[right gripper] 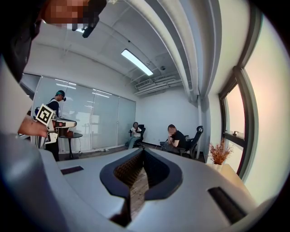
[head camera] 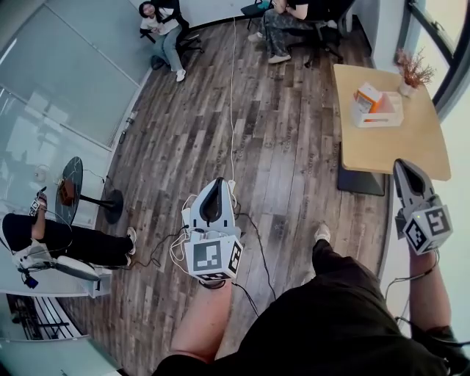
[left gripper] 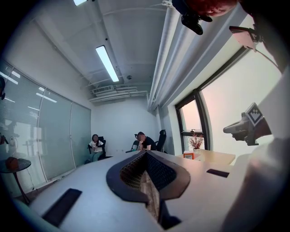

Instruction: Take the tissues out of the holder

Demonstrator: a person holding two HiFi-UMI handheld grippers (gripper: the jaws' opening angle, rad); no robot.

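A white tissue holder with an orange tissue pack in it stands on the light wooden table at the upper right. In the left gripper view the pack is a small orange spot far ahead on the table. My left gripper hangs over the wooden floor, well left of the table; its jaws meet at the tips with nothing between them. My right gripper is at the table's near edge, short of the holder, its jaws closed and empty.
A dried plant in a vase stands at the table's far corner. Two people sit on chairs at the far end. Another person sits at the left by a small round table. Cables trail across the floor.
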